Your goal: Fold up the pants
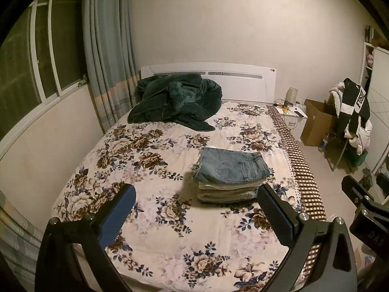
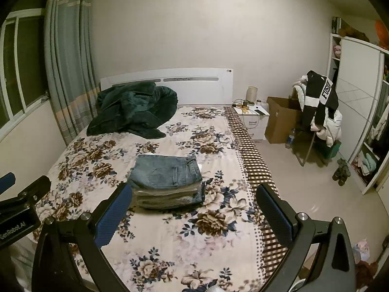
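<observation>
Jeans top the stack, hiding lower garments; left tool and right tool spread, empty.

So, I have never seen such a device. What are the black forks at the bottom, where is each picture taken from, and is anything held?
No robot arm here: a person carries a two-finger gripper in each hand, each with a camera looking along its fingers. One picture is from the left gripper, the other from the right gripper. Both are open and hold nothing. They look at a bed with a flowered cover. On it lies a stack of folded clothes with folded jeans on top, and a dark green blanket heaped near the headboard.
</observation>
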